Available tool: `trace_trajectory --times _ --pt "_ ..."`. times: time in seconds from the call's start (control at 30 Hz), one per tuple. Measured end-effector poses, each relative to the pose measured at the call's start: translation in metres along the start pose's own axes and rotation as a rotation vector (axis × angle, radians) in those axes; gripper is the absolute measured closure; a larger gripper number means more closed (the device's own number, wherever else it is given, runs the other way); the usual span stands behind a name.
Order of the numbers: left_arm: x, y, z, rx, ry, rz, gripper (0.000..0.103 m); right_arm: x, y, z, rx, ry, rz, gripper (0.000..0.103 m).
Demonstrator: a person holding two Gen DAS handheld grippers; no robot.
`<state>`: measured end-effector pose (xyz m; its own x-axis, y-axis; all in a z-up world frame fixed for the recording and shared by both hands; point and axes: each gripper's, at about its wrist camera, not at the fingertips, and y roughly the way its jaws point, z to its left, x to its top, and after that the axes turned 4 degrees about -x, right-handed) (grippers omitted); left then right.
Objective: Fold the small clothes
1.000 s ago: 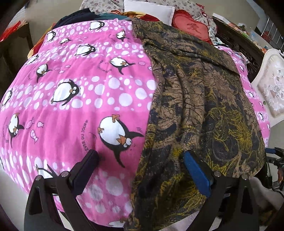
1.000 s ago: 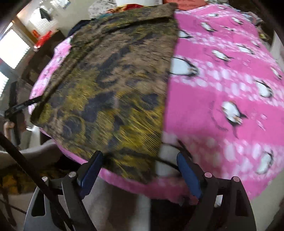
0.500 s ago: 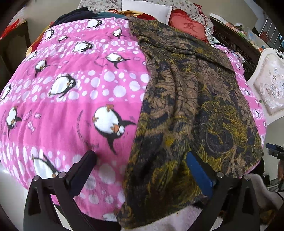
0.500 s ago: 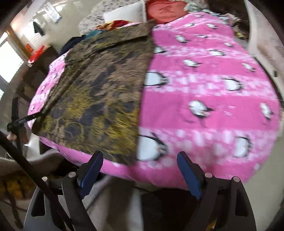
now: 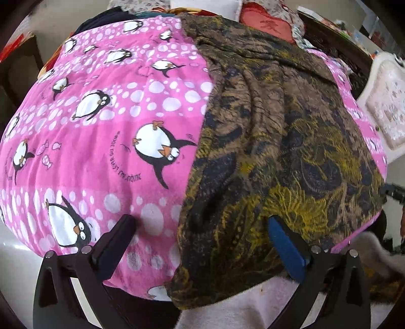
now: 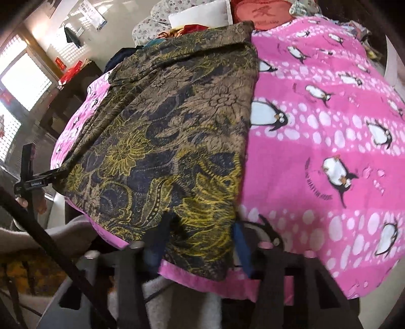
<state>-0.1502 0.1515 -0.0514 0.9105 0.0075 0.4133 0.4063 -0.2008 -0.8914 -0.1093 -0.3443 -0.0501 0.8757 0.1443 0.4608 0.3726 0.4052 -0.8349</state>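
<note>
A brown, black and yellow patterned garment [image 5: 278, 141] lies flat on a pink penguin blanket [image 5: 114, 141], its near hem hanging over the front edge. My left gripper [image 5: 200, 232] is open, its fingers straddling the garment's near left corner, right at the cloth. In the right wrist view the garment [image 6: 172, 131] covers the left half of the blanket [image 6: 329, 131]. My right gripper [image 6: 200, 240] has narrowed around the garment's near right hem corner; cloth sits between the fingers, and full closure does not show.
Pillows and a red heart cushion [image 5: 265, 24] are piled at the far end. A white padded chair [image 5: 384, 101] stands at the right. A dark cabinet [image 6: 65, 101] and bright windows are at the left in the right wrist view.
Both grippers moved in toward the garment's near hem. The right gripper's fingers narrowed around the hem corner; the left stayed open.
</note>
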Motion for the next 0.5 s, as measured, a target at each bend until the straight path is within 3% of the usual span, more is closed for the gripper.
trace_trajectory --times 0.17,0.37,0.5 --pt "-0.006 0.001 0.001 -0.046 -0.025 0.033 0.000 0.000 0.000 0.004 0.083 -0.010 0.005 0.071" --pt "-0.008 0.005 -0.002 -0.010 -0.023 0.047 0.000 0.004 0.017 0.007 0.135 -0.005 0.030 0.068" --pt "-0.005 0.008 -0.005 0.021 -0.026 0.067 0.000 0.003 0.018 0.008 0.171 0.002 0.009 0.052"
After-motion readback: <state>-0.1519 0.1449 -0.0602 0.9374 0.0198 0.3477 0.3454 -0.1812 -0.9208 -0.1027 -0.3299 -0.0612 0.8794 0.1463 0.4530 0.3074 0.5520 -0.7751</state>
